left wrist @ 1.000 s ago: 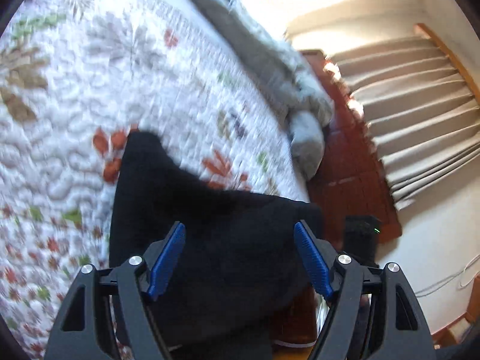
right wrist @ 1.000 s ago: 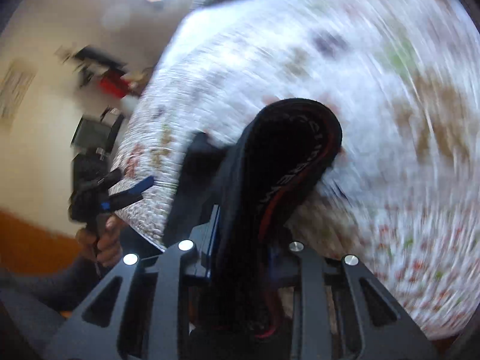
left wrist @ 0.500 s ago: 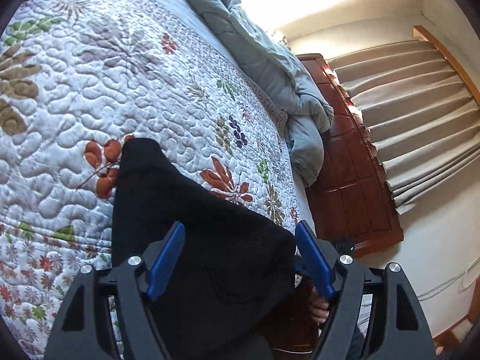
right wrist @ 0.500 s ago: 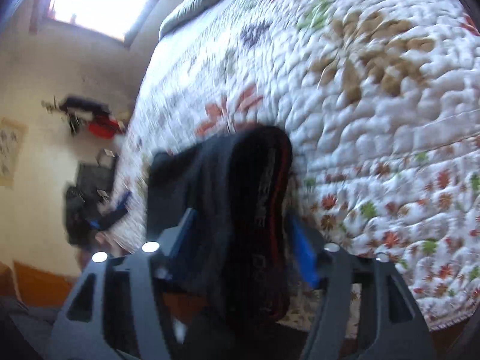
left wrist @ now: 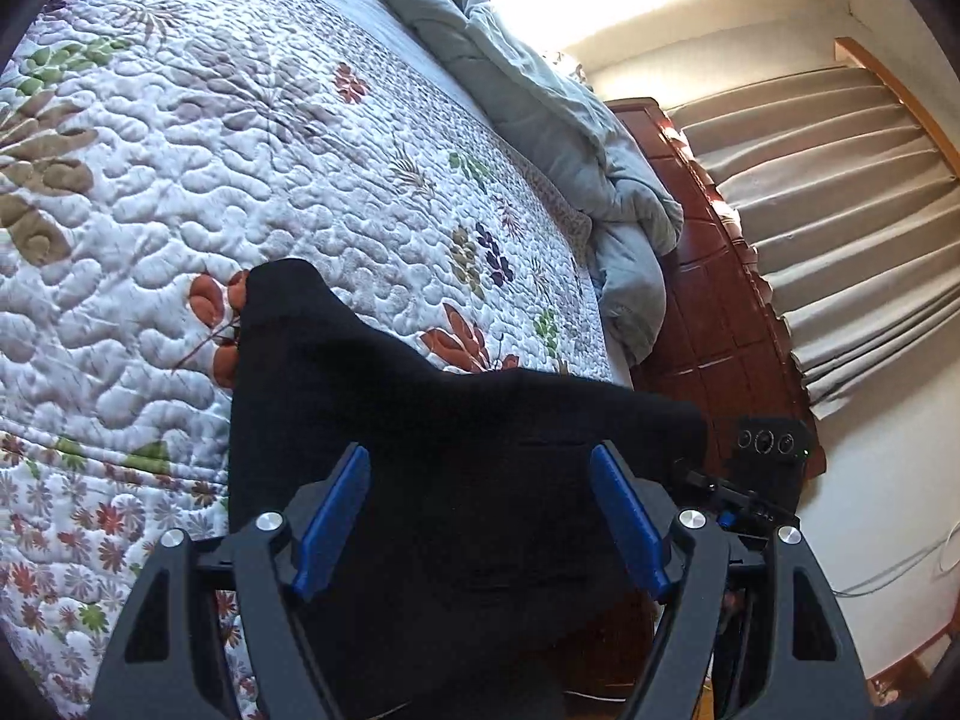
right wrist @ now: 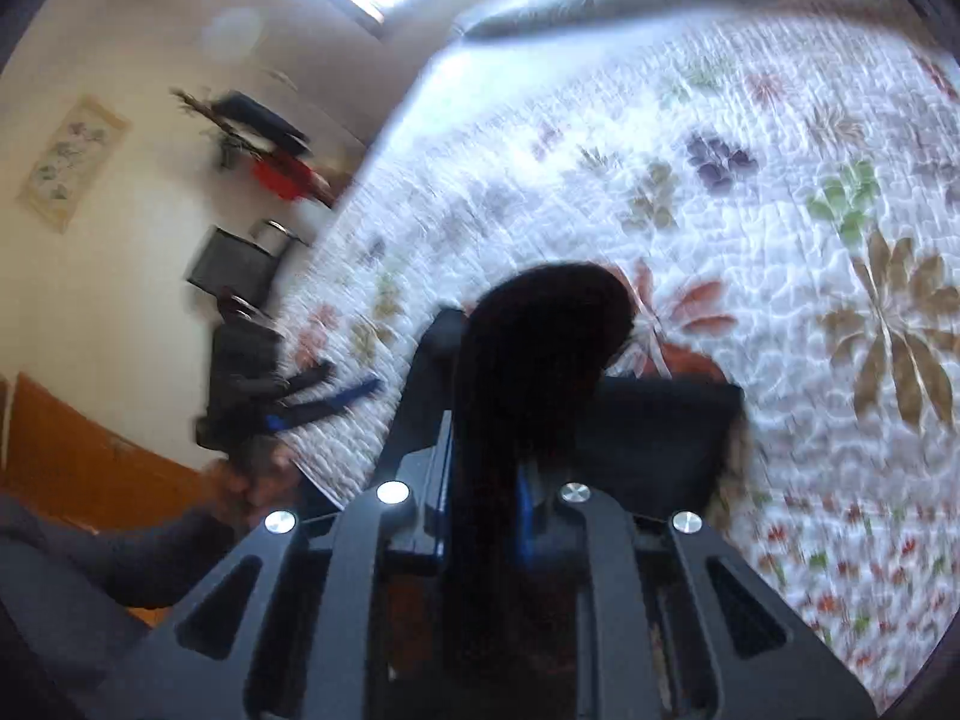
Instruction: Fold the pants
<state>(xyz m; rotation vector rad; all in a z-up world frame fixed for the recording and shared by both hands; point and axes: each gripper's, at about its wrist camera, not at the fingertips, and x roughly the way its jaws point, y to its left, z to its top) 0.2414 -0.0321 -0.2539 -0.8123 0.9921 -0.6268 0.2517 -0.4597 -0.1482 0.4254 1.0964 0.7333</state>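
Note:
The black pants [left wrist: 420, 420] lie over the near edge of the quilted floral bedspread [left wrist: 240, 150]. My left gripper [left wrist: 480, 516] is open, its blue pads [left wrist: 330, 516] wide apart above the black cloth. My right gripper [right wrist: 480, 468] is shut on a bunched fold of the pants [right wrist: 540, 336], which rises between the fingers; more black cloth [right wrist: 660, 432] spreads to its right on the bed. The right gripper's body [left wrist: 768, 450] shows at the right in the left wrist view, and the open left gripper [right wrist: 324, 402] shows at the left in the right wrist view.
A grey-blue duvet [left wrist: 540, 108] is bunched along the far side of the bed. A dark wooden headboard [left wrist: 708, 300] and beige curtains [left wrist: 840, 210] stand to the right. In the right wrist view, a wall with shelves and dark items [right wrist: 240, 252] lies left of the bed.
My right gripper was shut on the waistband, opened half a second ago, and is shut on the cloth again. The black cloth under my open left gripper has spread further right.

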